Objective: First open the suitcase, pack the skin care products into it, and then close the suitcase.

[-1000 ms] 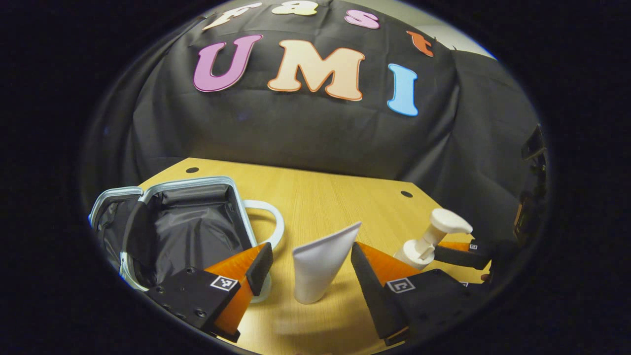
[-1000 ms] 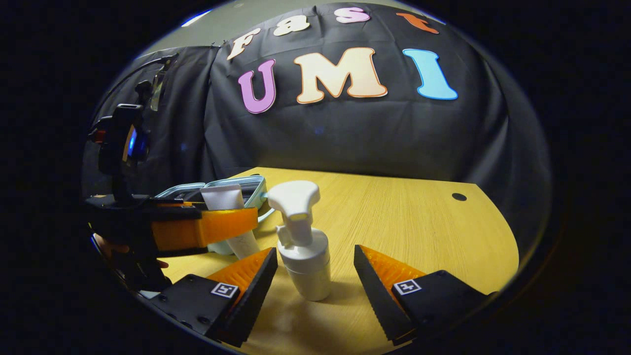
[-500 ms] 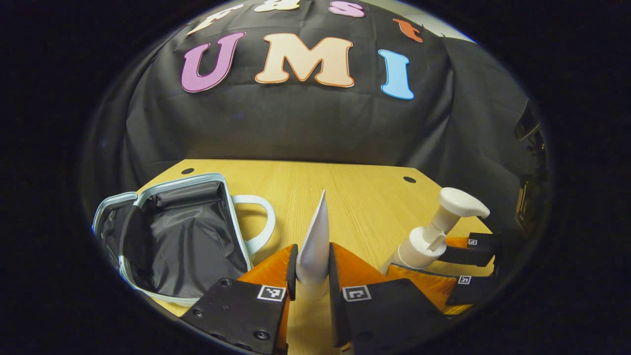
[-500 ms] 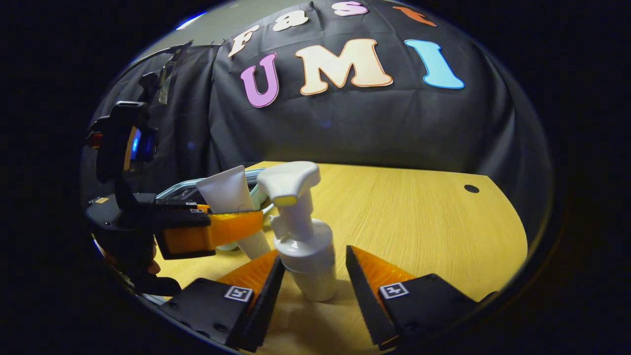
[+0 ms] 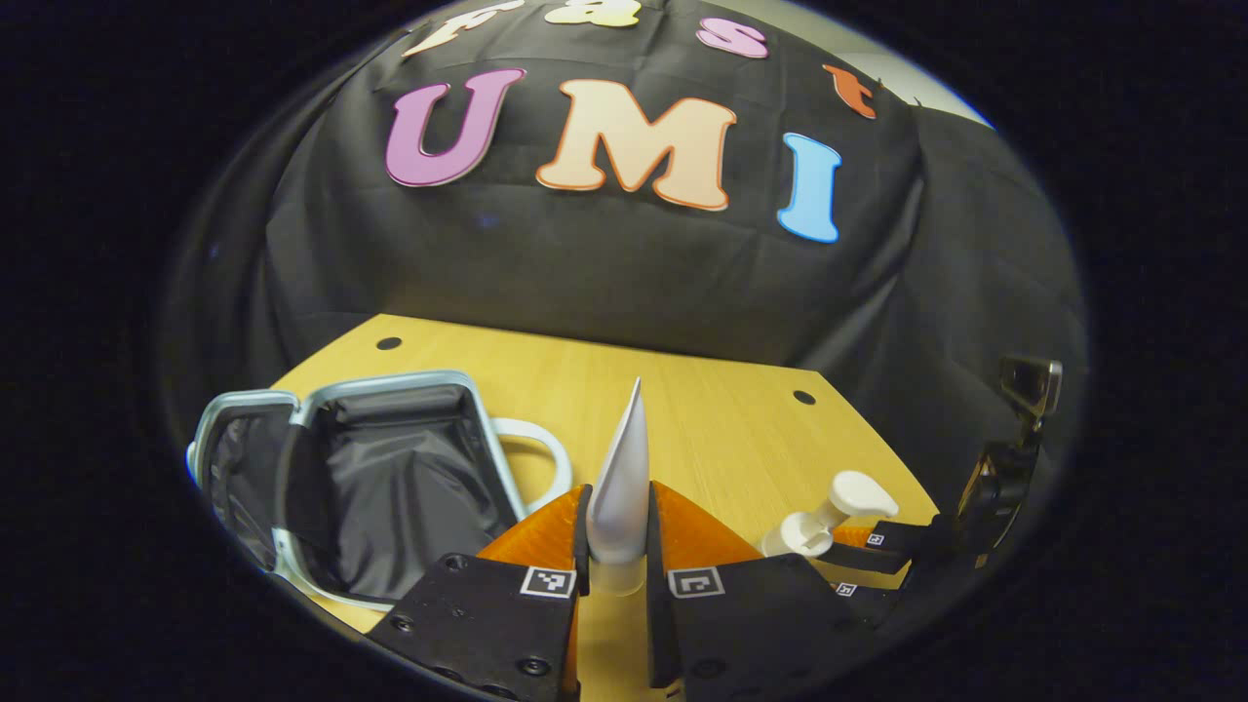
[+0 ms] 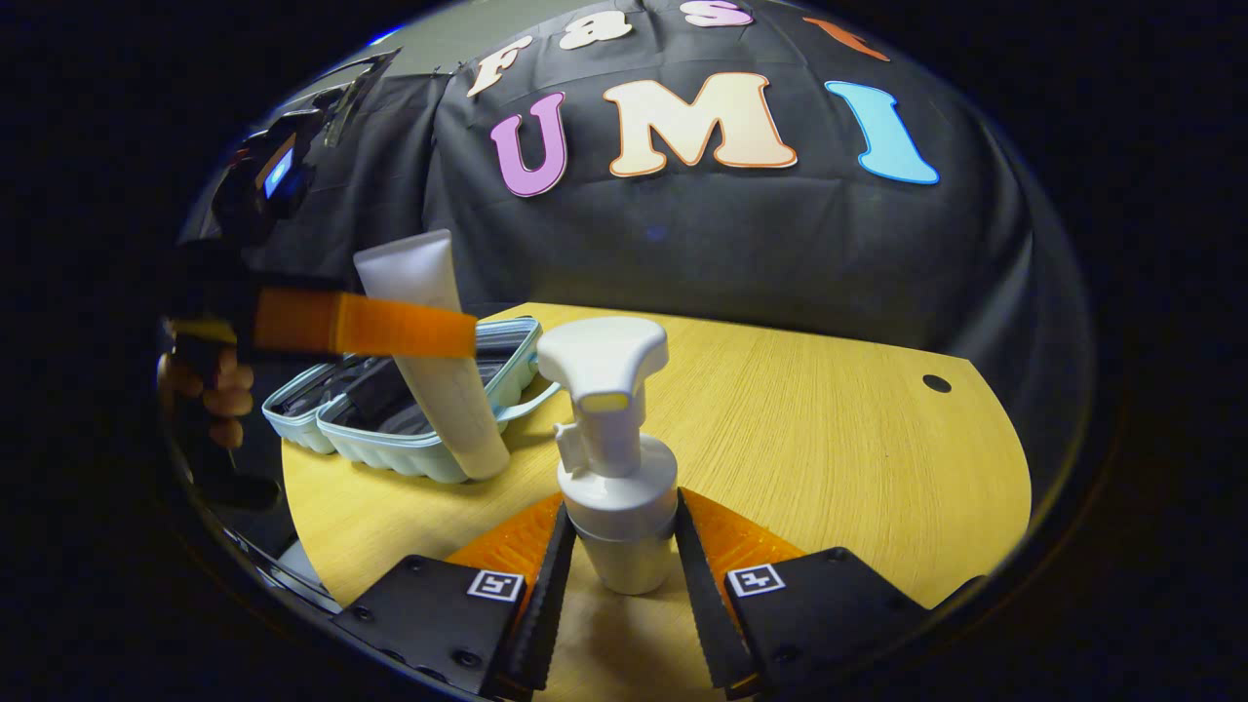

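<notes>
Left gripper view: left tool [image 5: 614,556] clamps tube [image 5: 622,483] | right tool [image 6: 616,575] clamps pump bottle [image 6: 609,458] | wooden table [image 6: 829,439]

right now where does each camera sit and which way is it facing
Left gripper view: rides the left gripper, looking along its fingers, which pinch the white tube; open suitcase beside.
Right gripper view: rides the right gripper, whose fingers clamp the pump bottle; a hand farther off.
Shared: tube, bottle, suitcase, wooden table.

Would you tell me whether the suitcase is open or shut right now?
Open: the suitcase lies spread on the table, its dark lining exposed.
</notes>
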